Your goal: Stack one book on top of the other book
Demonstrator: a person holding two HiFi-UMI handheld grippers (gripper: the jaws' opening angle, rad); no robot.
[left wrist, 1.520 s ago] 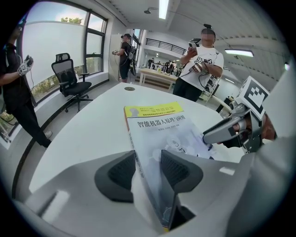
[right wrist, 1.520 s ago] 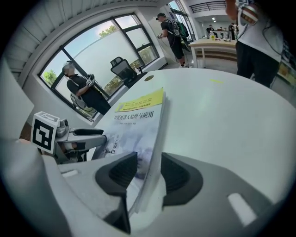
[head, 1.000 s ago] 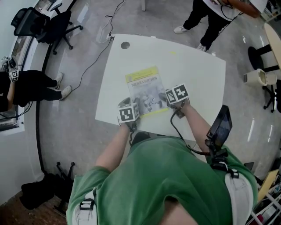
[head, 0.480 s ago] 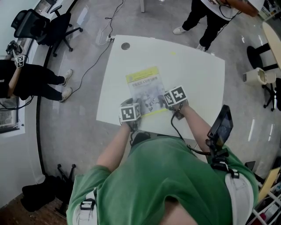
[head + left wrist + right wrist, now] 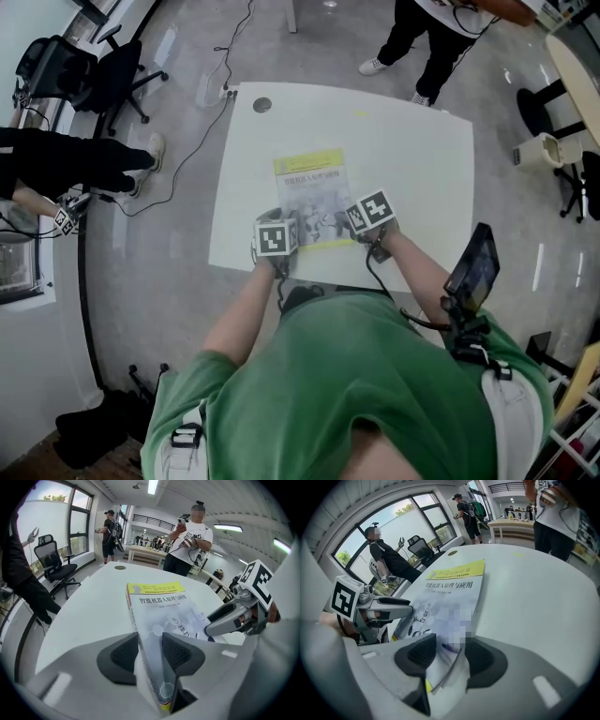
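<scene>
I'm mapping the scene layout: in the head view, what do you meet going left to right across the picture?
Black office chair → left claw (its jaws have just been closing, the book's edge between them) → book → right claw → white bin on the floor.

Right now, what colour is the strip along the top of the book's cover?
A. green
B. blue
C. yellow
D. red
C: the book lying on the white table has a yellow strip along the far edge of its cover. The strip shows in the head view and in both gripper views.
</scene>
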